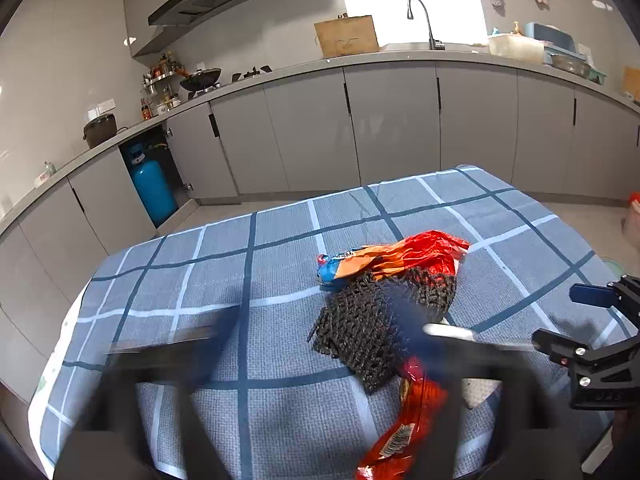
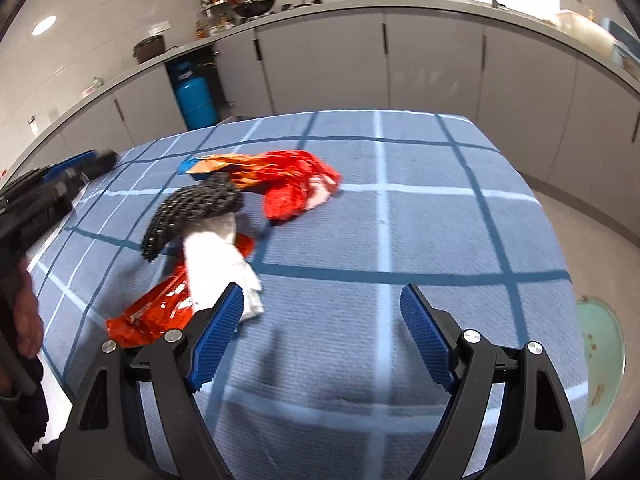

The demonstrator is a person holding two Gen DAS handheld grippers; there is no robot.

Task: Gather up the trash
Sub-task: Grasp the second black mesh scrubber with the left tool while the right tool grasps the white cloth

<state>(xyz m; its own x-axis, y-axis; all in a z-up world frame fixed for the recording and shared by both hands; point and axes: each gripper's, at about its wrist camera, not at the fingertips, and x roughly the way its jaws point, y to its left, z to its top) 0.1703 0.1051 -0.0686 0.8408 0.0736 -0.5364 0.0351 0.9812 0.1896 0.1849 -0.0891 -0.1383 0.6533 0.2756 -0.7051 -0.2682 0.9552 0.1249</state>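
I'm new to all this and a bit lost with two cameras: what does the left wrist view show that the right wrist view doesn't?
Only the left wrist view shows the kitchen faucet in full, and its own fingers are a dark blur.

Only the right wrist view shows the crumpled white paper plainly, a green bin on the floor, and the right gripper with blue fingers spread open.

Both show the checked tablecloth, the black mesh, the red and orange wrappers and the blue gas cylinder.

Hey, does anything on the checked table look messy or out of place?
Yes. Litter lies heaped mid-table on the blue checked tablecloth: a crumpled red and orange wrapper, a black knitted mesh piece, a white crumpled paper and a flattened red snack packet, overlapping.
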